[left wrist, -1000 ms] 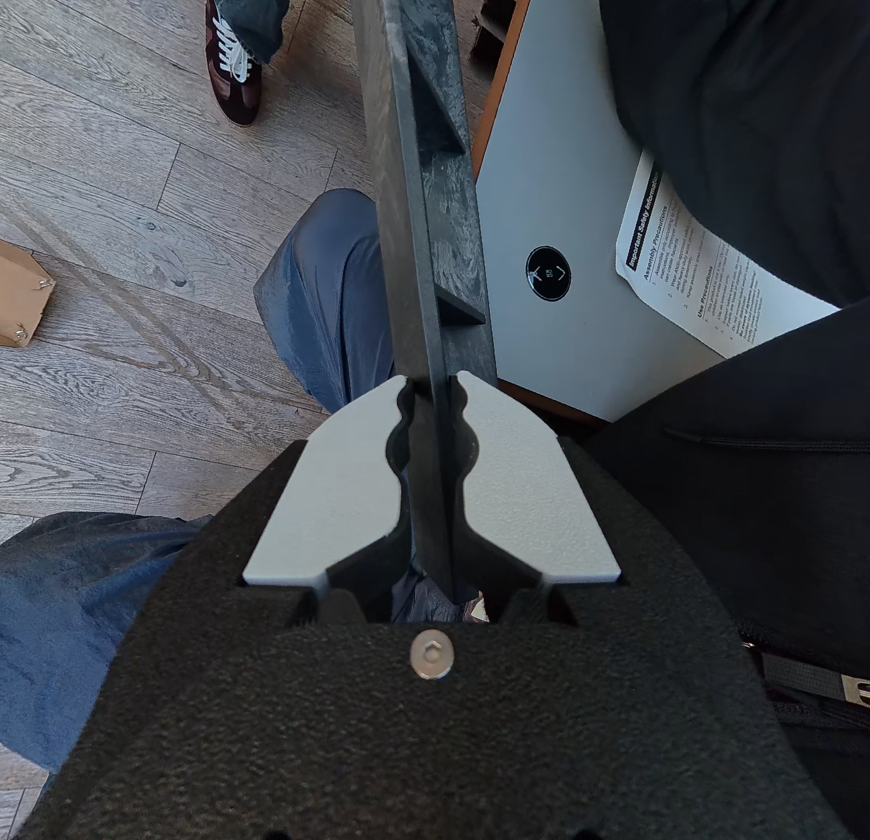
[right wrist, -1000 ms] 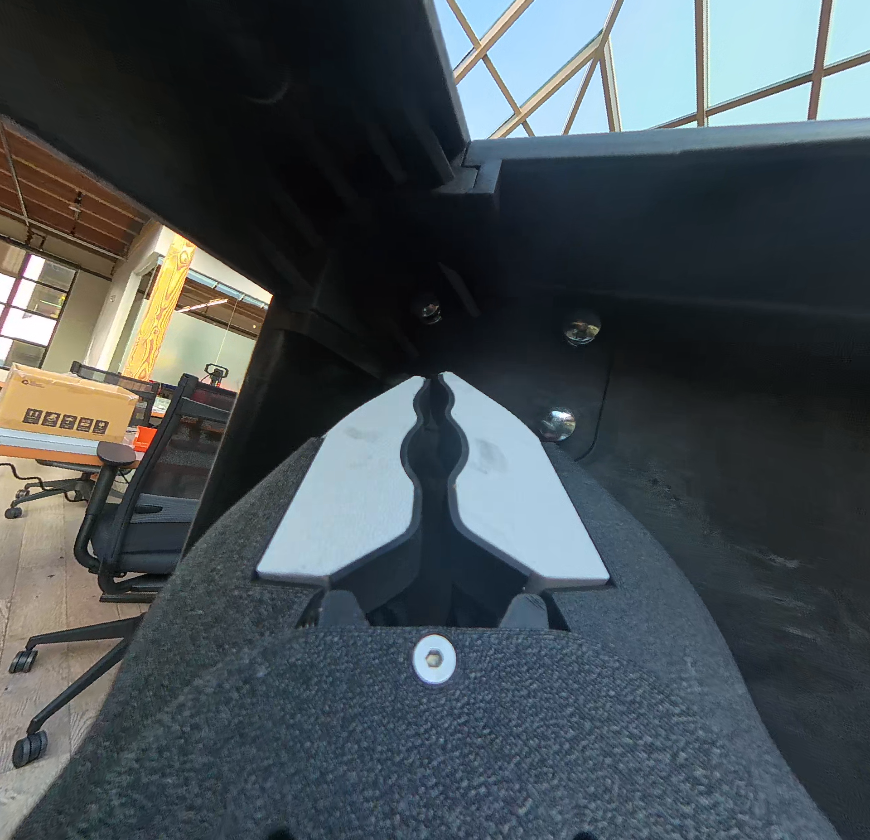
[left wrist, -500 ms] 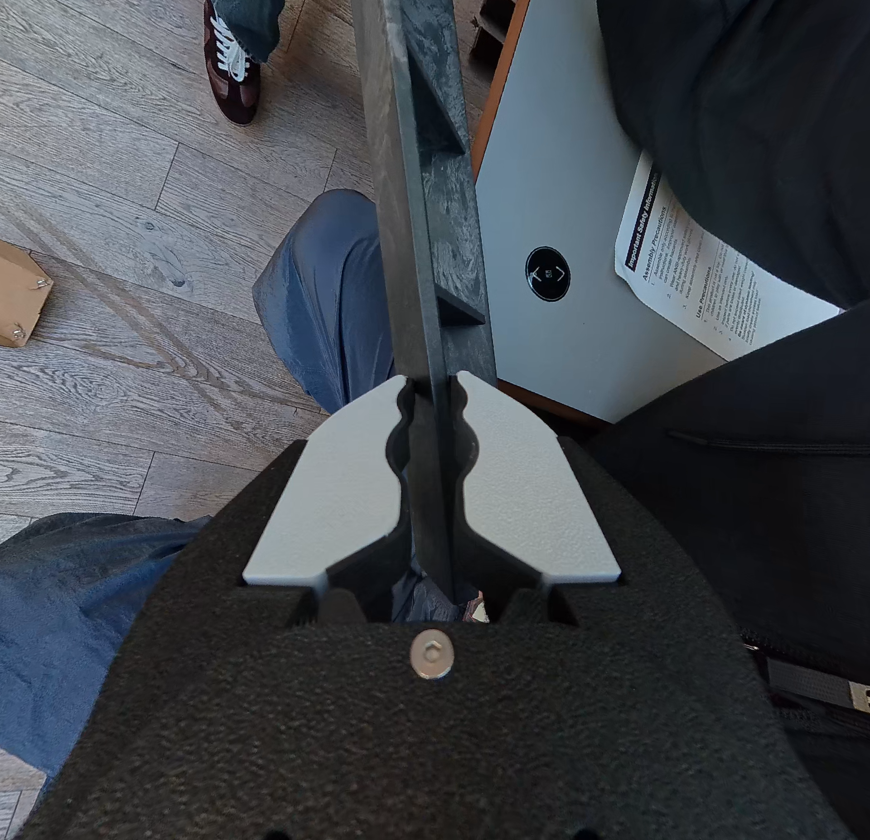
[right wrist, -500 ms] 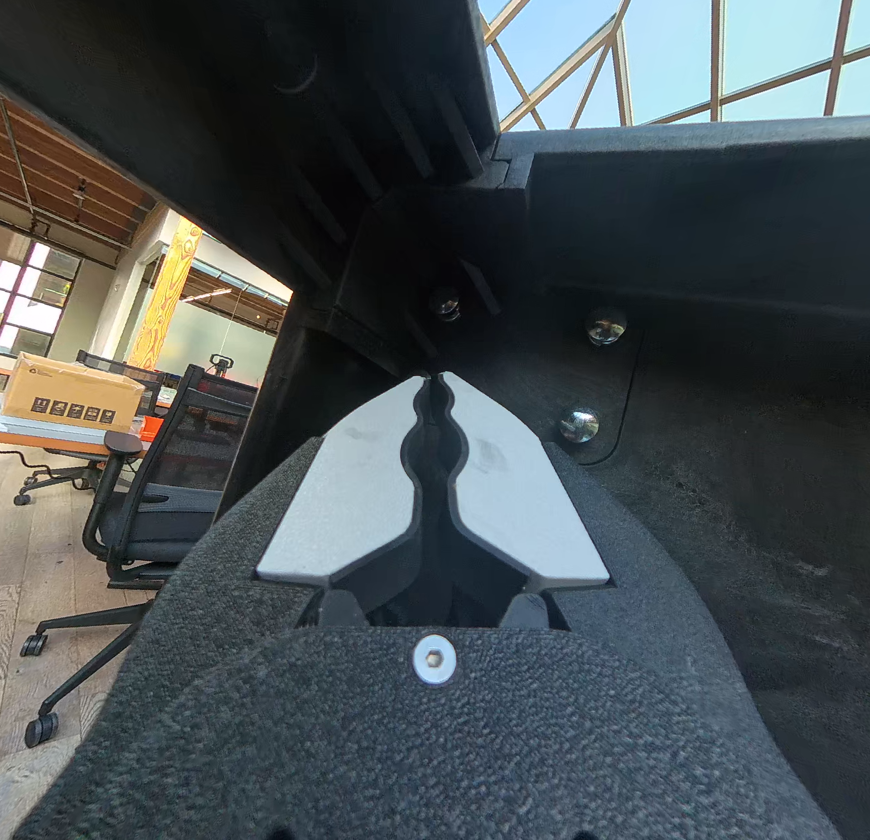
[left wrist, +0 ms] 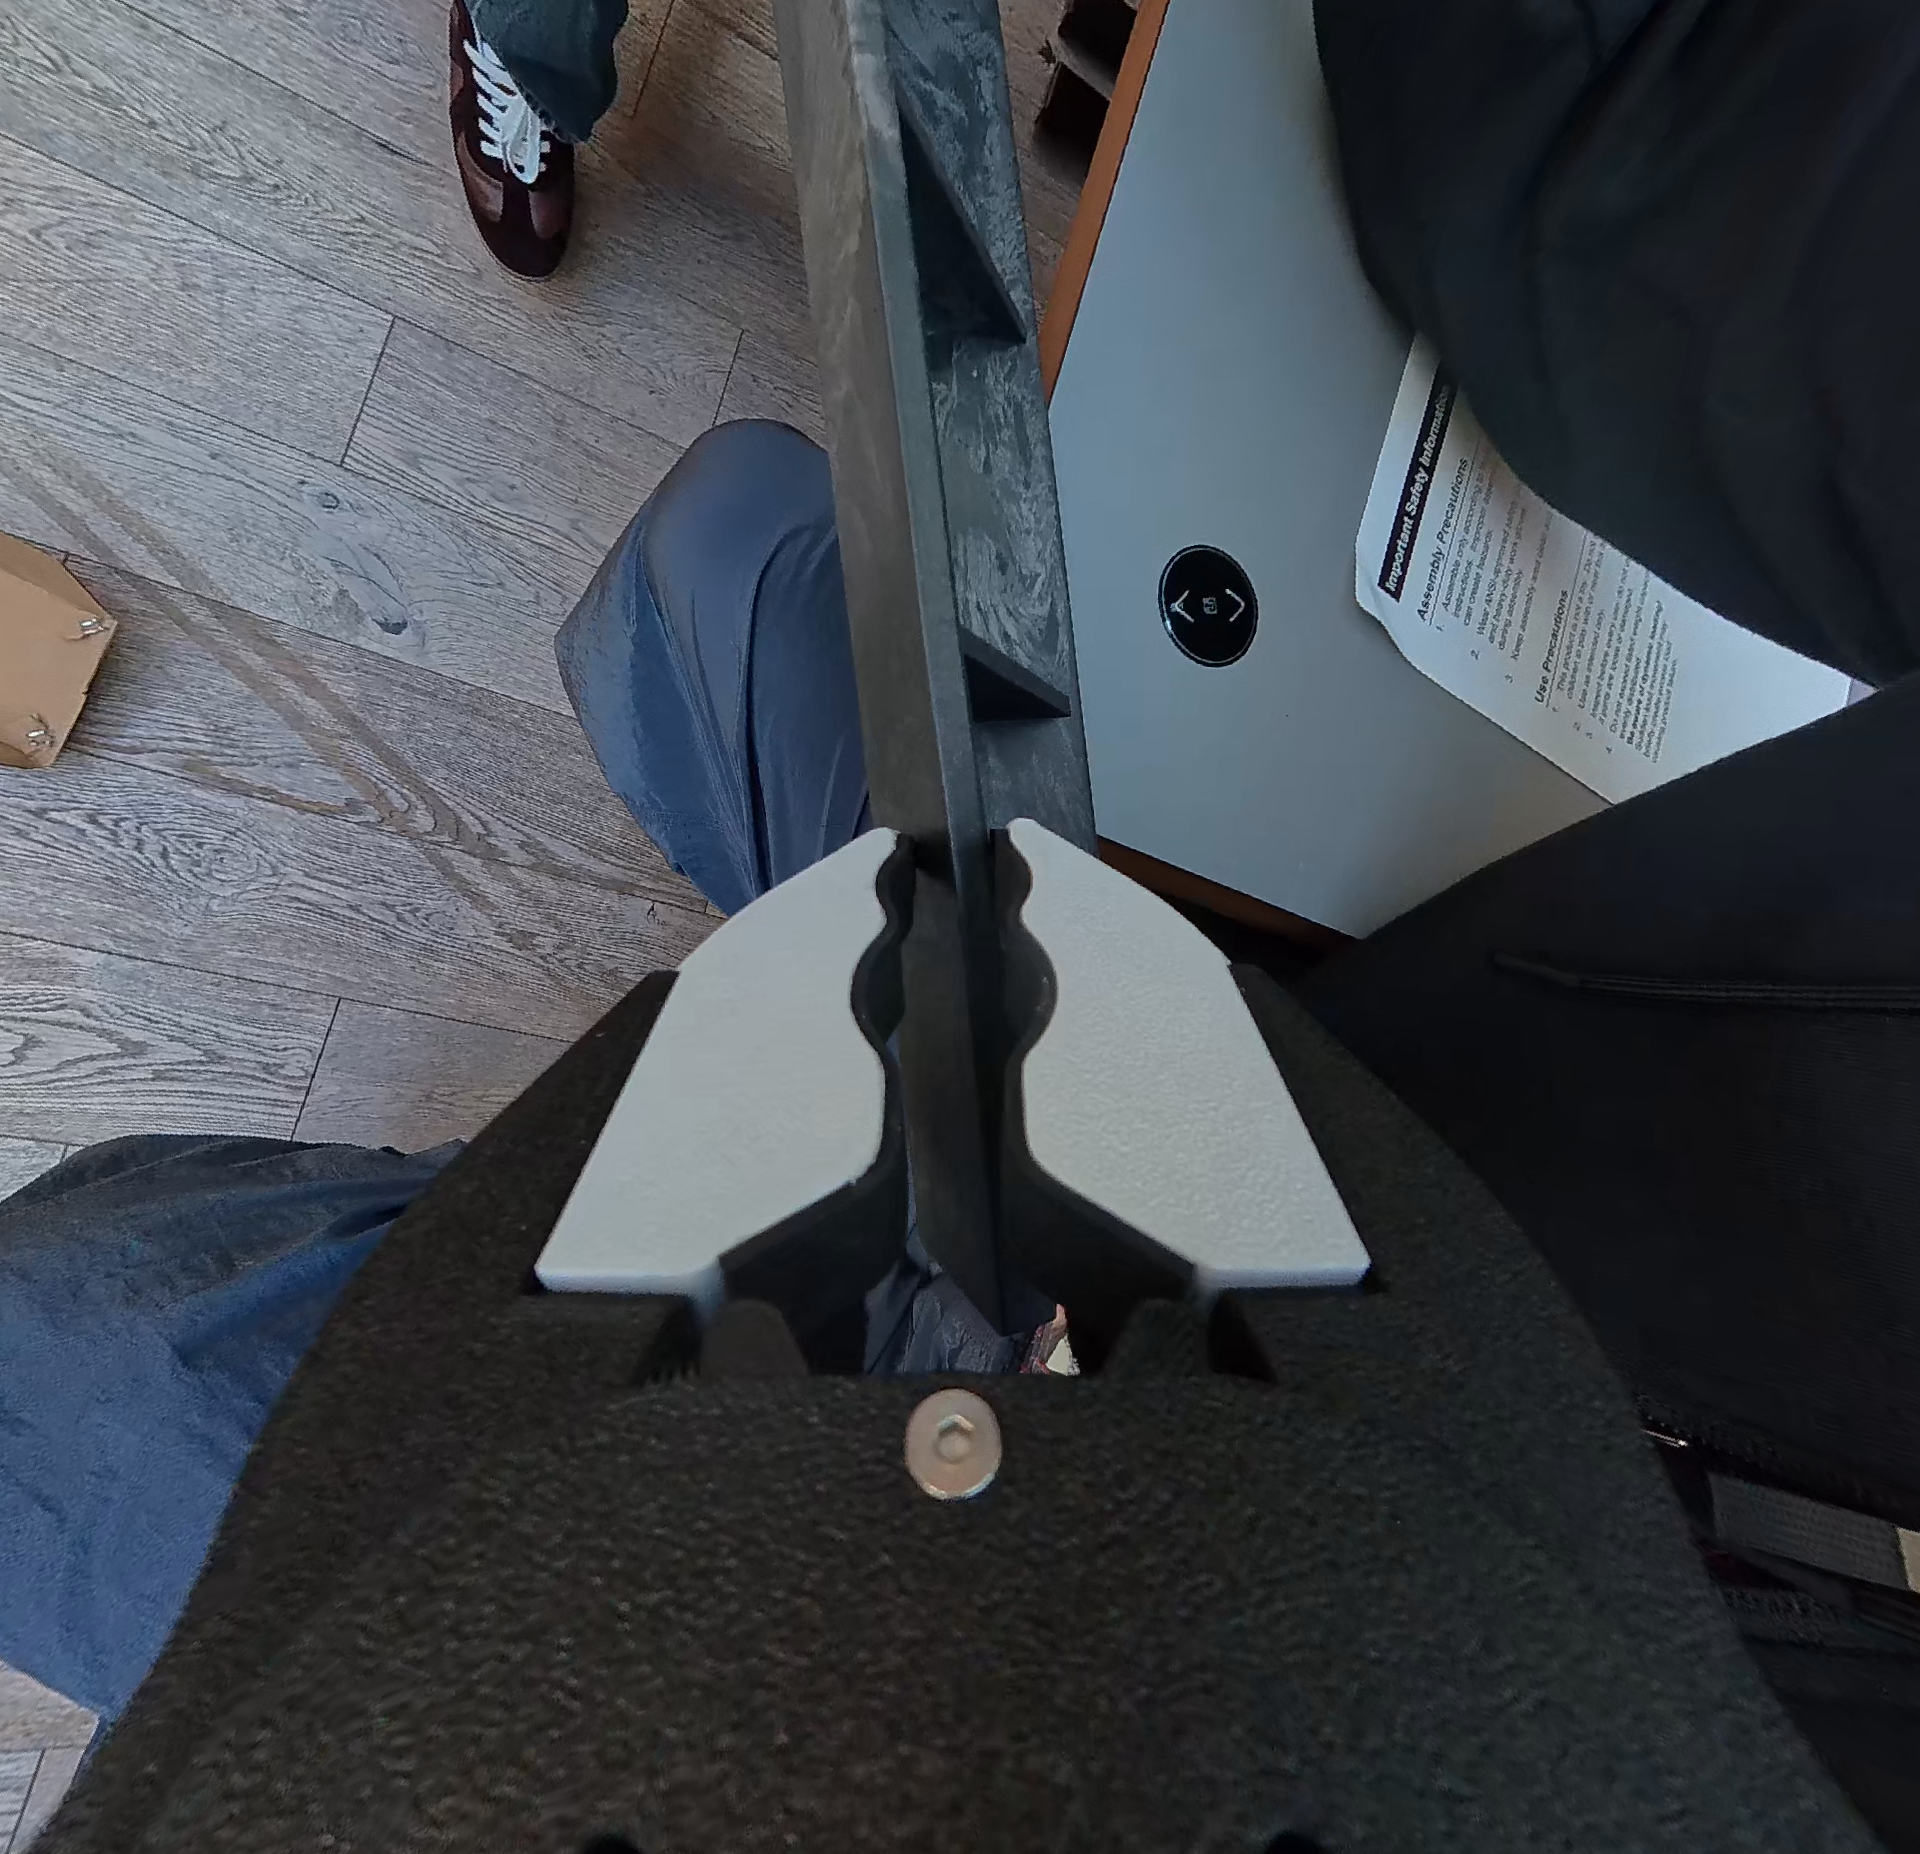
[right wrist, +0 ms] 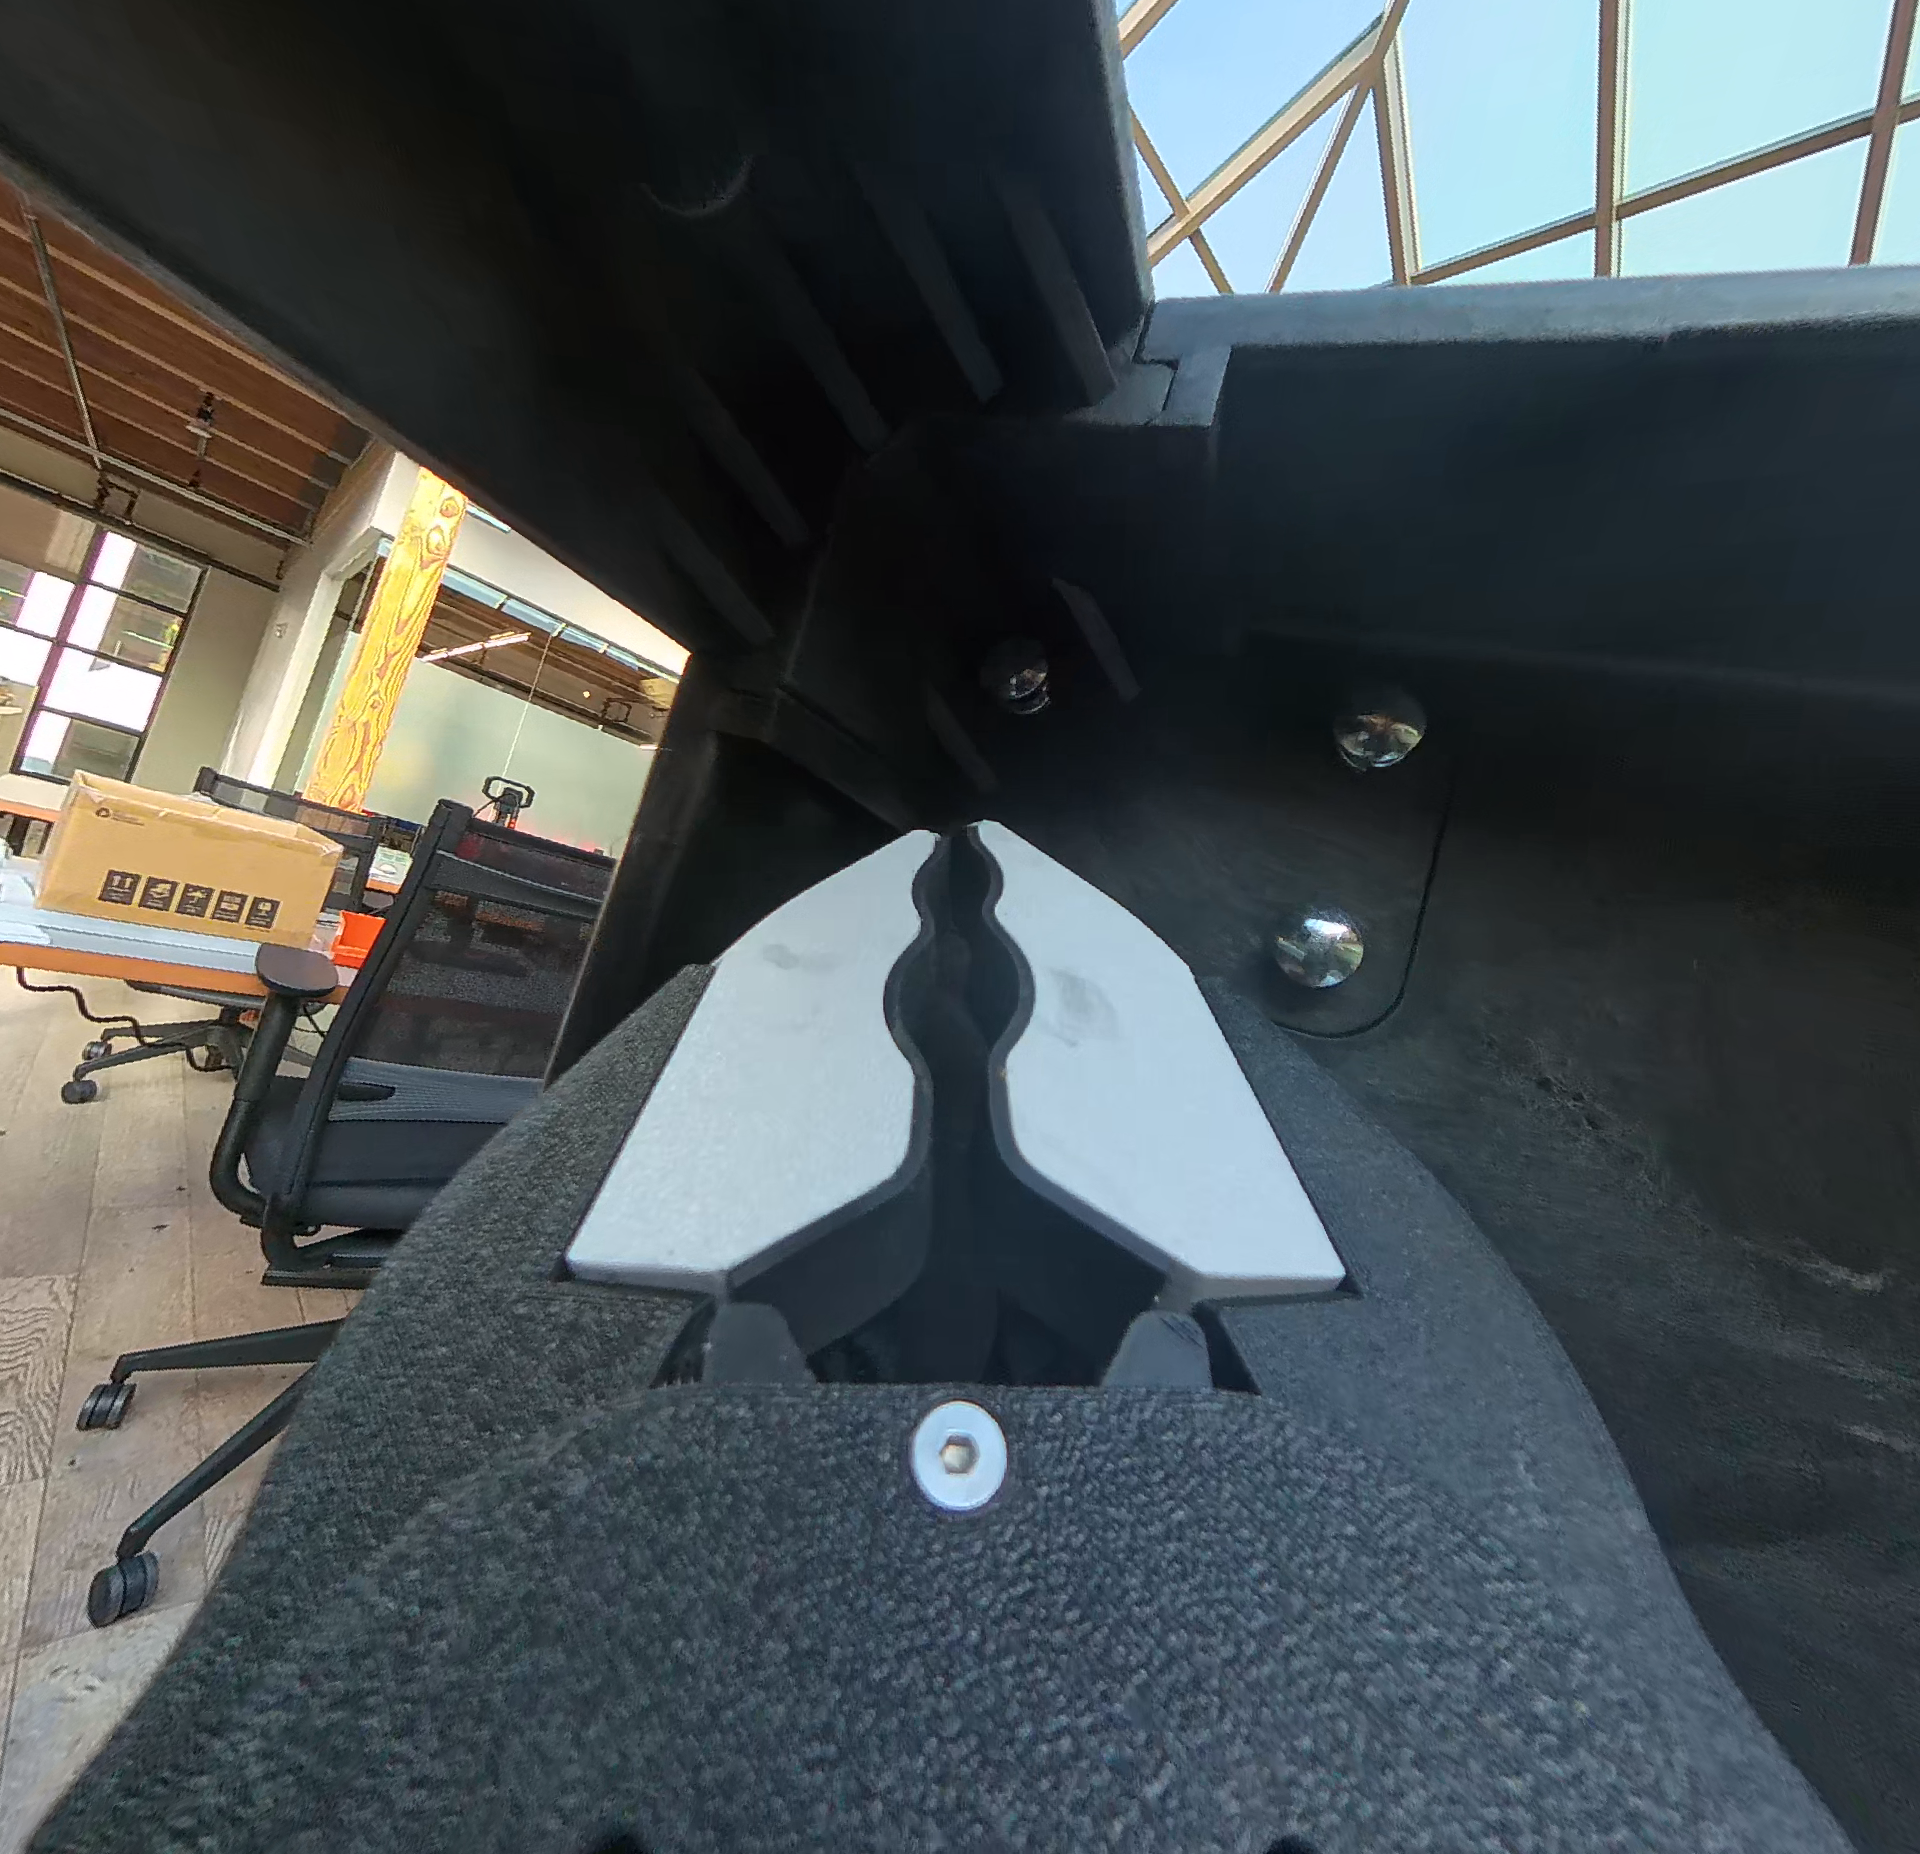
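Left gripper (left wrist: pixel 954 848) clamps black panel (left wrist: pixel 914 454) (ribbed) — edgewise.

We see the left gripper (left wrist: pixel 954 840) closed on a ribbed panel (left wrist: pixel 914 454) that runs forward from its fingers. Right of the panel lies a table (left wrist: pixel 1226 433), a printed sheet (left wrist: pixel 1558 620) at its right edge; left, a floor (left wrist: pixel 260 350).

Our right gripper (right wrist: pixel 961 836), fingers together, points up at a bolted panel (right wrist: pixel 1558 609); an office chair (right wrist: pixel 343 1077) stands left.

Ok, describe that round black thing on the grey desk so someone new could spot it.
Start at the grey desktop right of the black ribbed panel. The round black button lies flush there, left of the printed sheet. It is the desk's only circle.
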Demonstrator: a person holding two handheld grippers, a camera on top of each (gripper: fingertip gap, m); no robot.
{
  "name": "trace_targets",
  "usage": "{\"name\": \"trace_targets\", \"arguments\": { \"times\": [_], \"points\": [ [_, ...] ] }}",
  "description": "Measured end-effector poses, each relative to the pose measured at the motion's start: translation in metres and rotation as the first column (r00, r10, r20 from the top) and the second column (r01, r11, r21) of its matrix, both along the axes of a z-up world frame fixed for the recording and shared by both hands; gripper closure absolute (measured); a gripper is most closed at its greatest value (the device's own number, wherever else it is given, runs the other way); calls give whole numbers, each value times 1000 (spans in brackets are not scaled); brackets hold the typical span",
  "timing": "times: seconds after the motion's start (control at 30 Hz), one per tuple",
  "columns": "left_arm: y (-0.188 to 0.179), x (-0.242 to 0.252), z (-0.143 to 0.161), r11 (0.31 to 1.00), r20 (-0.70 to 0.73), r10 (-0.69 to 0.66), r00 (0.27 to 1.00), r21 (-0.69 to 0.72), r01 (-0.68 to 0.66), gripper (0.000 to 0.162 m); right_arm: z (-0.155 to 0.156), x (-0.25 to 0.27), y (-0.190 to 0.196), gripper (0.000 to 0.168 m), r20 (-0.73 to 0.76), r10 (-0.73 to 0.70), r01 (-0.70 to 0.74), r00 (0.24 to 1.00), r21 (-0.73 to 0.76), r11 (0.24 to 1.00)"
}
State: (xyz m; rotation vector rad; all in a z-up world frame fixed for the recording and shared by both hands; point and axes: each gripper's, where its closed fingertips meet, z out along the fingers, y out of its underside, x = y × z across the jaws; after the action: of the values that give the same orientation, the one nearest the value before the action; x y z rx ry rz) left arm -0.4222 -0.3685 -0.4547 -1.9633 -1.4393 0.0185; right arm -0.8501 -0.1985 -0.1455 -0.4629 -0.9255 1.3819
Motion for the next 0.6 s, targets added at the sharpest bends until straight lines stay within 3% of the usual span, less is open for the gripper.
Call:
{"name": "trace_targets", "arguments": {
  "times": [0.6],
  "points": [
    [0, 0, 1, 1000, -11, 4, 1000, 10, -4, 147, -4, -5, -2, 168, 29, -7, 6, 1000, 4, 1000]
  ]
}}
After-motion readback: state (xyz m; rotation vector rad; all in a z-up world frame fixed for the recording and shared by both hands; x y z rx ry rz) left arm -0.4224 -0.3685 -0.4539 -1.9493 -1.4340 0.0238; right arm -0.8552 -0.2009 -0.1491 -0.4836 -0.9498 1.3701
